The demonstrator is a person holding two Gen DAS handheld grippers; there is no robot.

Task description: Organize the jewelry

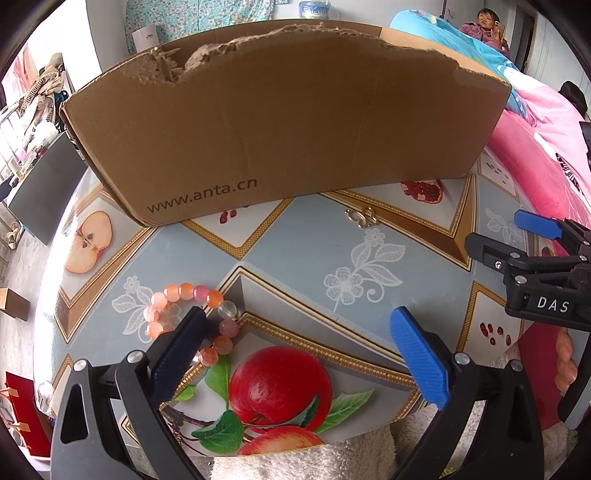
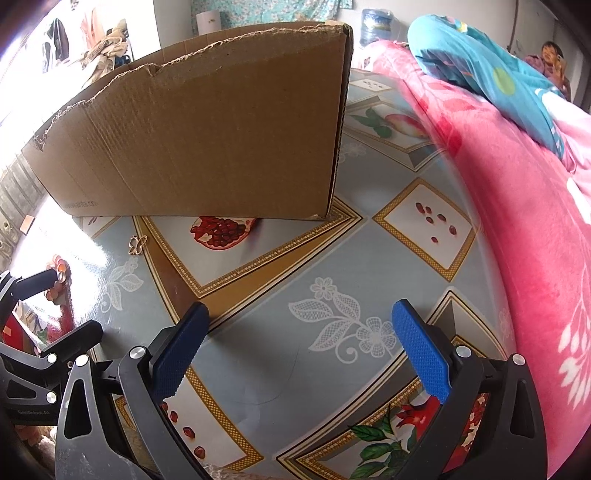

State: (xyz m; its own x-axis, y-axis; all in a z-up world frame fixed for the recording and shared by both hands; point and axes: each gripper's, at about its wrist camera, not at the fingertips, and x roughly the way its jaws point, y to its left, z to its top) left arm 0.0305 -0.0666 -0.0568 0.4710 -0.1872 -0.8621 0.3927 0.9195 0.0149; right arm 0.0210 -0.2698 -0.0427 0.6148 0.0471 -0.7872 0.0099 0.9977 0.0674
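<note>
A bracelet (image 1: pixel 184 295) of orange and pink beads lies on the patterned table (image 1: pixel 306 258). My left gripper (image 1: pixel 297 321) stands wide open over it. Its left finger (image 1: pixel 181 350) covers the near side of the bead ring, and nothing is between the pads. A small gold butterfly-shaped piece (image 1: pixel 360 218) lies just in front of the brown cardboard box (image 1: pixel 280 129). My right gripper (image 2: pixel 301 314) is open and empty above the table's right part, well apart from the gold piece (image 2: pixel 137 244). In the right wrist view the bracelet (image 2: pixel 59 267) shows at the left edge beside the left gripper (image 2: pixel 77 302).
The box (image 2: pixel 207 140) has a torn top rim and stands across the back of the table. A pink blanket (image 2: pixel 517 221) and blue bedding (image 2: pixel 480 55) border the right side. A white towel (image 1: pixel 295 461) lies at the near edge. A person (image 1: pixel 487 22) sits far back.
</note>
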